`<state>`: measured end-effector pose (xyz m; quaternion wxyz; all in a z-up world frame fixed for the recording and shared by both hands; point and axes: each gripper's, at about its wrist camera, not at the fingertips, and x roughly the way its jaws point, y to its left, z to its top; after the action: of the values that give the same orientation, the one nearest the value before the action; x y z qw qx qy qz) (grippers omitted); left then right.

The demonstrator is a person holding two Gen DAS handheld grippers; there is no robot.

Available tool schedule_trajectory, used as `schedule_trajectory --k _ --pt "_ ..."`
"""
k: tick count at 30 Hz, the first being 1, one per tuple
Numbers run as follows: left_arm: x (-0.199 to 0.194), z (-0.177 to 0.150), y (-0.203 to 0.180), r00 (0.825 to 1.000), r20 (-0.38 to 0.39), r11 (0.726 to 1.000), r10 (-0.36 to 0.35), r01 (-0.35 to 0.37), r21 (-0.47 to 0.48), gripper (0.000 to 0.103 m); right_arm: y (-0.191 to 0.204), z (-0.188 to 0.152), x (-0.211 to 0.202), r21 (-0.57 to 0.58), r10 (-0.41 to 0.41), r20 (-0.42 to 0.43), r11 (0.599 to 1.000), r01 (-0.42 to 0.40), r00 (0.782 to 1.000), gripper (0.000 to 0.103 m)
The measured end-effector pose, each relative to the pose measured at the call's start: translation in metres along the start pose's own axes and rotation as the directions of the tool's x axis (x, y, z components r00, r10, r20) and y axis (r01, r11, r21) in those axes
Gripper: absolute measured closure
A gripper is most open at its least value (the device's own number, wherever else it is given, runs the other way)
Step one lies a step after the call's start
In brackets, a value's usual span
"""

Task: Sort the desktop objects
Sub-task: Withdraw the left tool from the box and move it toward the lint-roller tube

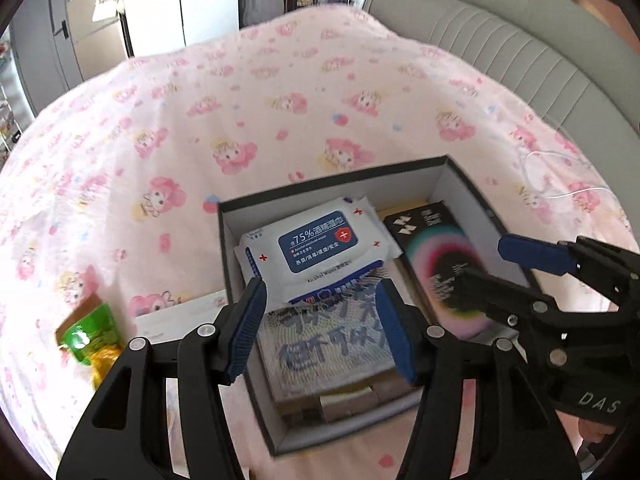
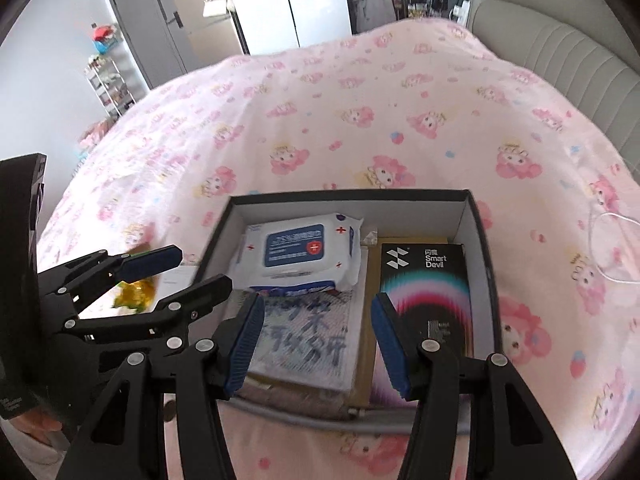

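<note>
Spread across a pink cartoon-print bedcover (image 1: 280, 92), with a grey padded headboard (image 1: 520, 40) at the far right. Near the front, an open dark box (image 2: 478, 216) already loaded: wipes pack (image 2: 304, 252) at the back left, a blue-lettered packet (image 2: 304, 344) in front of it, a black Smart Devil carton (image 2: 428, 300) lying lengthwise down the right side. Outside the box to its left, still unsorted, a green and yellow snack pouch (image 1: 90, 336) beside a flat white card (image 1: 176, 316). Left gripper (image 1: 320, 328) parted about halfway, nothing between the pads; right gripper (image 2: 316, 346) parted, also empty, both hanging above the box. Pouch off to the left, plainly nearer the left gripper, long axis running roughly near-to-far. Pouch clear only in the left wrist view; mostly hidden behind the other gripper in the right wrist view, which alone reads the carton's label.
</note>
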<state>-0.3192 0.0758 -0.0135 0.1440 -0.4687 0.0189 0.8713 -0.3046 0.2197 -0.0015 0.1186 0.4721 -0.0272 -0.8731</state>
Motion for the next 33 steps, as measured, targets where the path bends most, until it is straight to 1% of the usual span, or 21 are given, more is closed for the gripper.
schedule_trajectory --k 5,11,13,17,22,24,28,33 --pt "-0.056 -0.011 -0.008 0.998 0.063 1.0 -0.005 0.006 -0.021 0.045 0.014 -0.017 -0.051 0.029 0.019 0.075 0.999 -0.021 0.997 0.051" --pt "-0.119 -0.037 -0.02 0.99 0.137 0.999 0.035 -0.034 -0.014 0.045 0.036 -0.044 -0.107 0.026 0.019 0.164 0.999 -0.023 0.986 0.051" --pt "-0.136 -0.047 -0.023 0.987 0.156 0.999 0.047 -0.044 -0.019 0.045 0.042 -0.054 -0.12 0.025 0.024 0.18 0.999 -0.029 0.983 0.051" --pt "-0.166 -0.067 -0.03 0.982 0.184 0.999 0.032 -0.03 -0.01 0.044 0.047 -0.072 -0.14 0.039 0.057 0.18 0.997 -0.065 0.982 0.051" --pt "-0.195 -0.09 -0.039 0.975 0.221 0.999 0.029 -0.025 -0.02 0.044 0.055 -0.095 -0.167 0.042 0.058 0.223 0.997 -0.069 0.973 0.051" --pt "-0.204 -0.102 -0.04 0.972 0.233 0.999 0.034 -0.028 -0.032 0.044 0.057 -0.104 -0.173 0.059 0.075 0.231 0.994 -0.091 0.97 0.051" --pt "-0.211 -0.124 -0.038 0.971 0.235 0.997 0.048 -0.032 -0.072 0.044 0.063 -0.123 -0.174 0.074 0.108 0.224 0.989 -0.127 0.969 0.051" --pt "-0.216 -0.148 -0.033 0.971 0.23 0.993 0.065 -0.041 -0.107 0.044 0.073 -0.142 -0.172 0.071 0.112 0.217 0.989 -0.131 0.97 0.051"
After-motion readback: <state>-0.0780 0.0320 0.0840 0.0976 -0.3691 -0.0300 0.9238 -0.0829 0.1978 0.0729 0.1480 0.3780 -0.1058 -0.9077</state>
